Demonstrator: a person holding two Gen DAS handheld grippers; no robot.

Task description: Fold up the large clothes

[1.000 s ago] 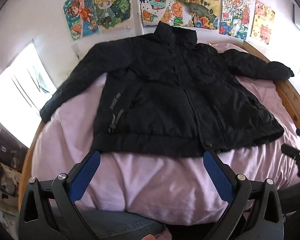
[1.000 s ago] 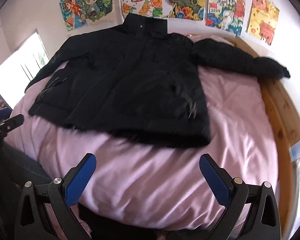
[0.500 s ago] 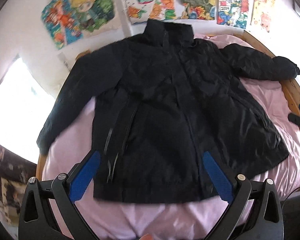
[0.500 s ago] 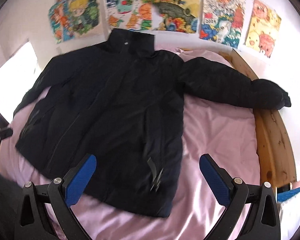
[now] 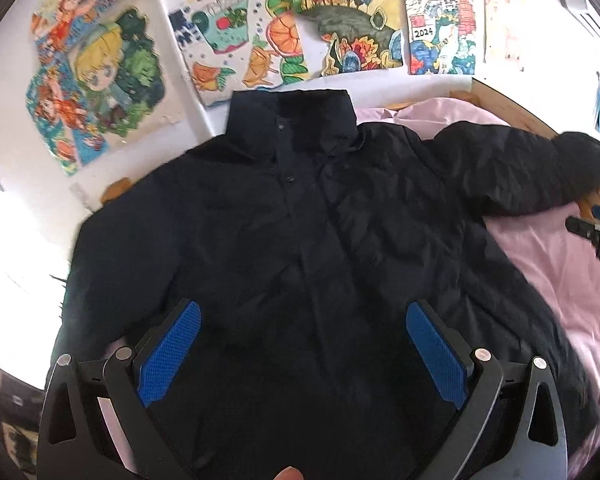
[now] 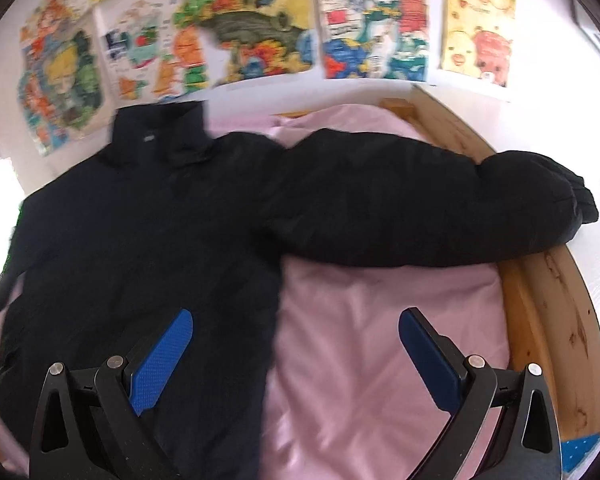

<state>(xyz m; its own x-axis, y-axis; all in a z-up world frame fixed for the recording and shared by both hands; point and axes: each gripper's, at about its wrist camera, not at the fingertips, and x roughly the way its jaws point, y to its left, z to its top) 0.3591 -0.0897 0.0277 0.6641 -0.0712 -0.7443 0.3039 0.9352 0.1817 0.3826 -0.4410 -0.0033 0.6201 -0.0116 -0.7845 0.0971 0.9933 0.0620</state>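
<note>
A black padded jacket (image 5: 308, 248) lies spread face up on the pink bed sheet (image 5: 556, 264), collar toward the wall, both sleeves stretched out sideways. My left gripper (image 5: 303, 320) is open and empty, hovering over the jacket's chest. My right gripper (image 6: 295, 324) is open and empty, over the jacket's right side edge where it meets the pink sheet (image 6: 380, 340). The jacket's right sleeve (image 6: 440, 208) runs out to the wooden bed frame. The right gripper's tip also shows at the right edge of the left wrist view (image 5: 596, 228).
A wooden bed frame (image 6: 552, 320) curves along the right side. Colourful drawings (image 5: 340, 28) cover the white wall behind the bed. A bright window (image 5: 8, 256) is at the left.
Both grippers have moved forward over the bed, from beyond the jacket's hem to above its body. Both stay open. The jacket has not moved.
</note>
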